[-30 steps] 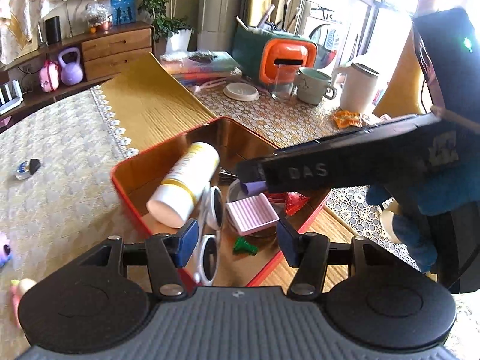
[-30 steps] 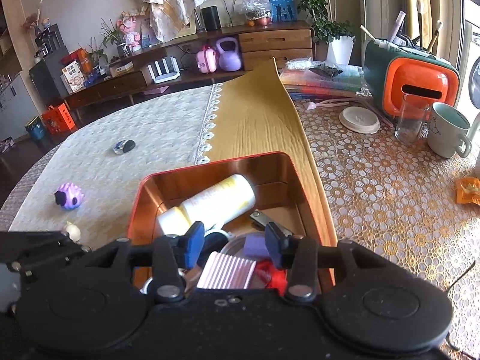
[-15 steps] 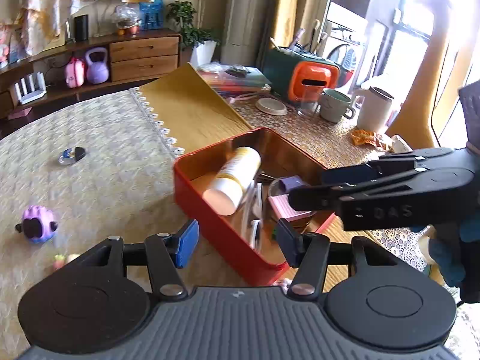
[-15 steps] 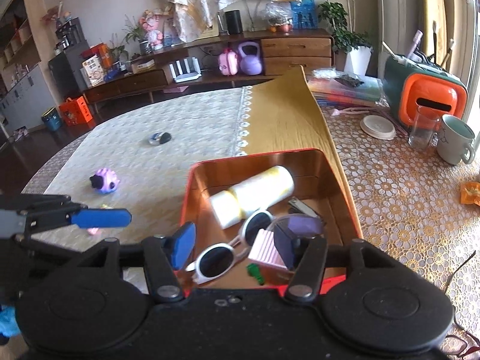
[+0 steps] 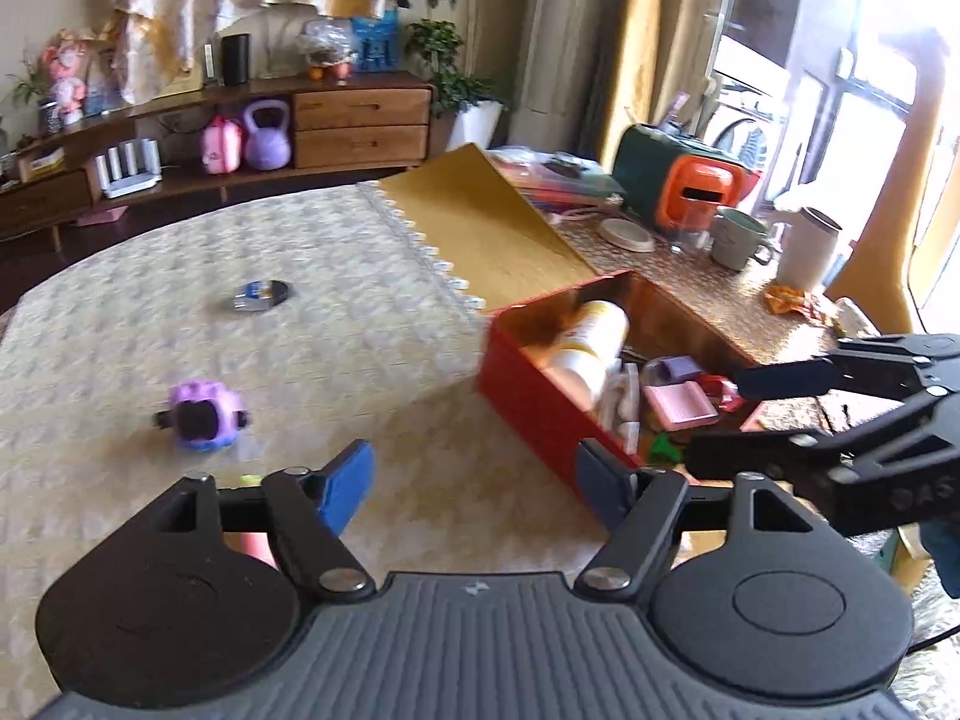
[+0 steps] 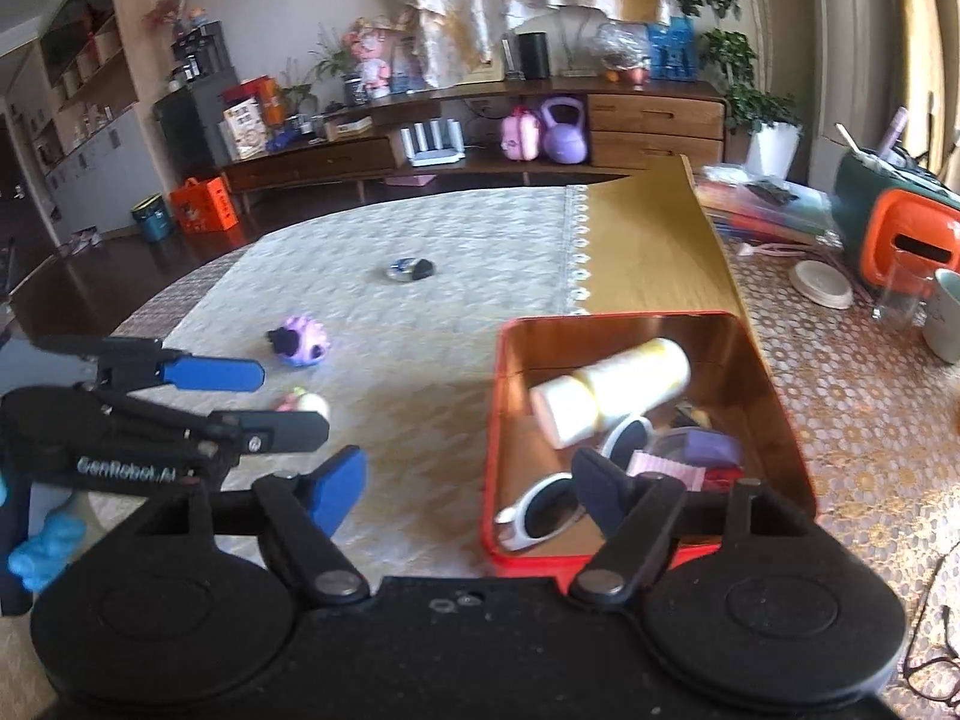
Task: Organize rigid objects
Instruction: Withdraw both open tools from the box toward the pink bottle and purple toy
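Note:
A red tin box [image 5: 540,414] [image 6: 493,420] on the table holds a white bottle [image 6: 612,390], white sunglasses [image 6: 540,510], a pink ribbed piece [image 5: 684,405] and small bits. On the cloth lie a purple toy [image 5: 201,414] [image 6: 300,341], a black-and-silver object [image 5: 261,295] [image 6: 411,268] and a small pink-and-cream toy [image 6: 303,403]. My left gripper [image 5: 474,486] is open and empty above the cloth, left of the box. My right gripper [image 6: 471,489] is open and empty at the box's near left corner.
At the back right stand an orange-and-green box [image 5: 684,186], a glass [image 6: 900,294], a mug [image 5: 738,237], a white cup [image 5: 807,249] and a white lid [image 5: 627,234]. A yellow mat [image 5: 480,228] lies beyond the tin. Spectacles [image 6: 933,669] lie at the near right.
Both grippers have pulled back from the tin and swung left toward the cloth. The right gripper has opened wider. The purple toy has come into the left view.

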`<state>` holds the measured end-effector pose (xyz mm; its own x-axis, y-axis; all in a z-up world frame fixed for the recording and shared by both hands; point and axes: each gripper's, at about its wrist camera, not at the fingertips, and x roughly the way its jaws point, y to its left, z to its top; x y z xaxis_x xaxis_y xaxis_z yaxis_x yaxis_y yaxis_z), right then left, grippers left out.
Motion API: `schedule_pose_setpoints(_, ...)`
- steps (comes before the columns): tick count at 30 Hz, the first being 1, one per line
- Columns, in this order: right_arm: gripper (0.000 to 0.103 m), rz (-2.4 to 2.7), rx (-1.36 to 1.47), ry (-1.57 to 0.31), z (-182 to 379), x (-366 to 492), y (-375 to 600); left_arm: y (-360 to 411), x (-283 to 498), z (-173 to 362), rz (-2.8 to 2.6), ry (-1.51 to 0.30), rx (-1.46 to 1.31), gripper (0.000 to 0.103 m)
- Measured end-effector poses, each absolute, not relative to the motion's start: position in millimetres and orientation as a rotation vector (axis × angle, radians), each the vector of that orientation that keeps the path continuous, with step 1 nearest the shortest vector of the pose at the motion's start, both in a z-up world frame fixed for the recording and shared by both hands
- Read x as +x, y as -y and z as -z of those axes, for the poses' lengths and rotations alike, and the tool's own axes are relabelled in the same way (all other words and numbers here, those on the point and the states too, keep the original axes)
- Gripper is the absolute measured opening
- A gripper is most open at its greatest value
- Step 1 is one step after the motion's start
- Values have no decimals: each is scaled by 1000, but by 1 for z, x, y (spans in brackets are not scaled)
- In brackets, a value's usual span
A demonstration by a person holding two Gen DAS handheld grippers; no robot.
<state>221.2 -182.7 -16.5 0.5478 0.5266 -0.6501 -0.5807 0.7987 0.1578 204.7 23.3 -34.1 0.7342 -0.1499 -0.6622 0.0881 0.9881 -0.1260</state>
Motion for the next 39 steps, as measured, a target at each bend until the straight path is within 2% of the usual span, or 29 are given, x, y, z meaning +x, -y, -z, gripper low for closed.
schedule_pose_setpoints(9,98,-729,-93,-728,21,210,151,-76,191,41,23,-720,-136,80)
schedule_pose_setpoints(13,103,-757,-113,-724,26,204,135,-96,188,44,-18,-707,-149,83)
schedule_pose_setpoints(30,102,-804,-195,-759,54,218,69,-160,213,61,-140,-702,-199,85)
schedule_pose_setpoints(35,99,-828,-243,-764,64,229,51,-162,230,71,-140,-715,-194,85)
schedule_pose_setpoints(39,93,-853,-281,-777,74,238,38,-160,245,81,-134,-732,-175,85)
